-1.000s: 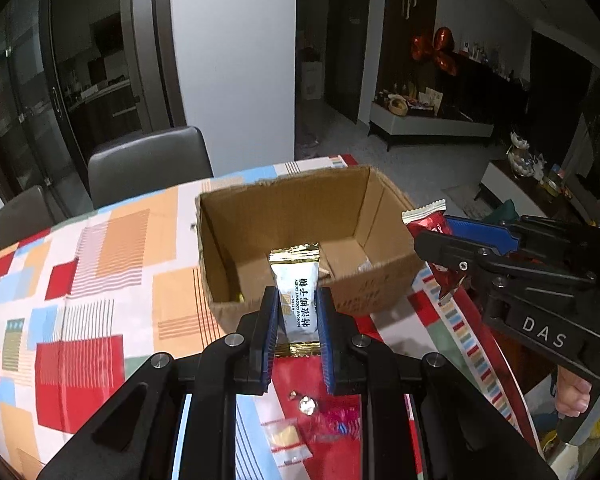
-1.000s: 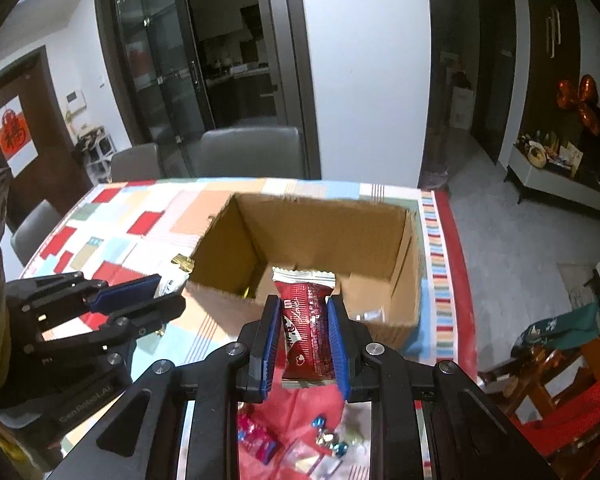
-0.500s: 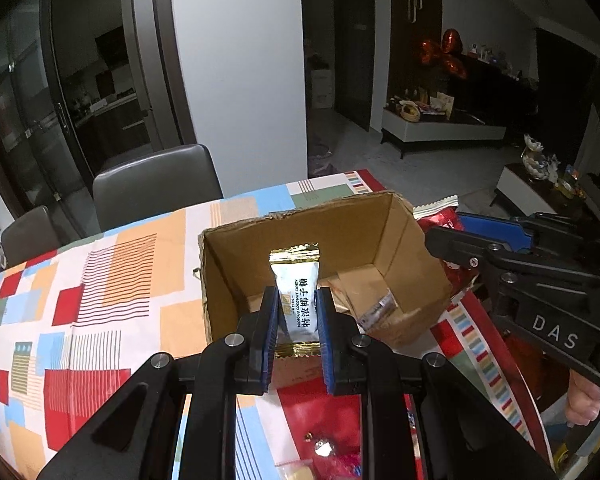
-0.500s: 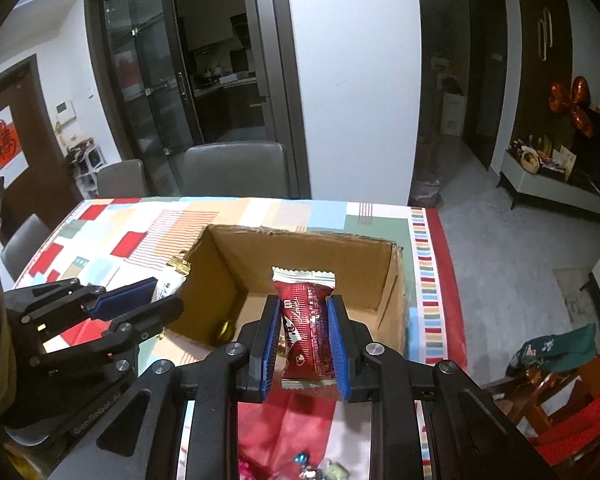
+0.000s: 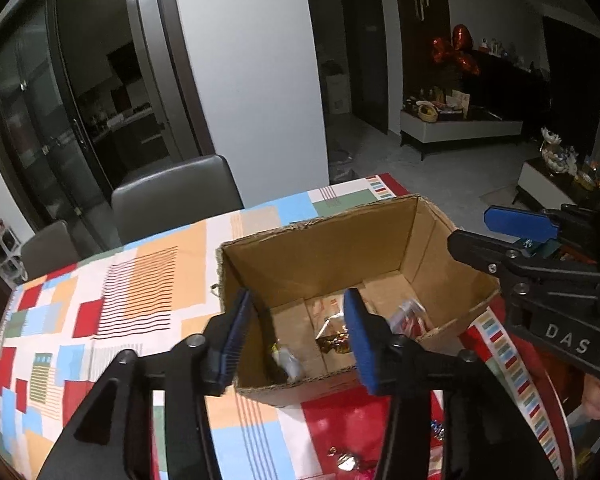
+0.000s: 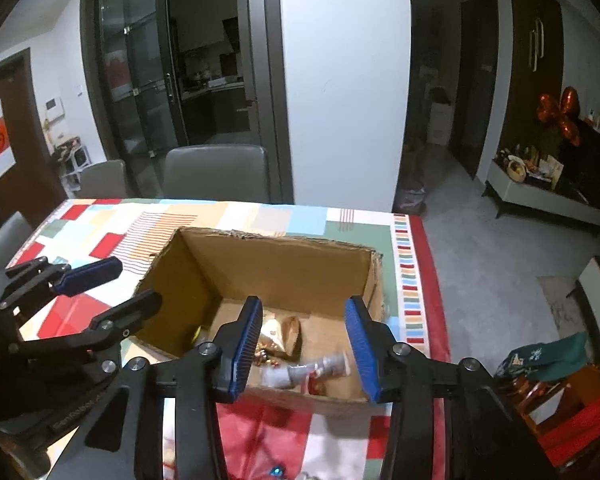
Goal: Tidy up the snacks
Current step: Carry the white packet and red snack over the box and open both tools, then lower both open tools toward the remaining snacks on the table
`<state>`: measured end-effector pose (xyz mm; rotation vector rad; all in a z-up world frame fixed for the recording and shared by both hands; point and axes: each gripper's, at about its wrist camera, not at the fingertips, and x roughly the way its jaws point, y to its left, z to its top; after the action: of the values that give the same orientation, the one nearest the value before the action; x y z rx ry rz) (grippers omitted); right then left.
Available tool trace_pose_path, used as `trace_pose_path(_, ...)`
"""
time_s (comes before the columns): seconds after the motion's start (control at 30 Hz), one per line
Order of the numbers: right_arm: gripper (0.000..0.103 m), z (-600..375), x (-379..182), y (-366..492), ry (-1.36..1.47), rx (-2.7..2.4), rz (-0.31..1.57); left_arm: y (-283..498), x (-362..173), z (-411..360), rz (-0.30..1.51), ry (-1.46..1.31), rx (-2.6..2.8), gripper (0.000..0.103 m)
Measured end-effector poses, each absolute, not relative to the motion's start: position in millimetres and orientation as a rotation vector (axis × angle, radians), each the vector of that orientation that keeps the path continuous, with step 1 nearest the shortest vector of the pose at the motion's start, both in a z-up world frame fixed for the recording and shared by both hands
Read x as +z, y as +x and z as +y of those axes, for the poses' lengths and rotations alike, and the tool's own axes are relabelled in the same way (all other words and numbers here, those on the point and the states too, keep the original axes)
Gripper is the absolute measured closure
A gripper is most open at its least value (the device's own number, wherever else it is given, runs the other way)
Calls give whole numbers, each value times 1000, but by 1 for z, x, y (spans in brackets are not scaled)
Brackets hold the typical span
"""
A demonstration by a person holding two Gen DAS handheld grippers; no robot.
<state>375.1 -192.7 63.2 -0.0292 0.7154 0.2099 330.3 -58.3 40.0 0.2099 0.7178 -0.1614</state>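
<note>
An open cardboard box (image 5: 320,256) stands on the patchwork tablecloth; it also shows in the right wrist view (image 6: 276,268). My left gripper (image 5: 298,338) is open and empty over the box's near left corner. My right gripper (image 6: 304,350) is open and empty over the box's near edge. Several wrapped snacks lie on the box floor: a gold-wrapped candy (image 5: 334,340), a white packet (image 5: 286,360) and a red-and-white packet (image 6: 324,370). Each gripper shows from the side in the other's view.
Loose candies (image 5: 346,460) lie on the red cloth in front of the box. Grey chairs (image 5: 172,196) stand at the table's far side. The table's right edge (image 6: 428,280) drops to the floor. A chair with cloth (image 6: 548,364) stands at right.
Both grippers opened and let go of their packets, which dropped into the box. Both grippers moved closer over the box.
</note>
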Motion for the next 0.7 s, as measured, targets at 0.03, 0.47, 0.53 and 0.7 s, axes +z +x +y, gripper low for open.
trace_pose_path(0.03,59,-194,64,372,-24,215,714,328,41,-58,713,211,-162,52)
trace_pose_path(0.47,59,-194,60,320,-18,271,703,271,50,-49,661,204,-207,47)
trace_pose_path(0.53,59,-195,58,311,-21,268,698,262,49,-47,661,199,-213,47)
trace_pose_path(0.7,59,-196,50,289,-47,266,699,245,39,-43,684,181,-241,46)
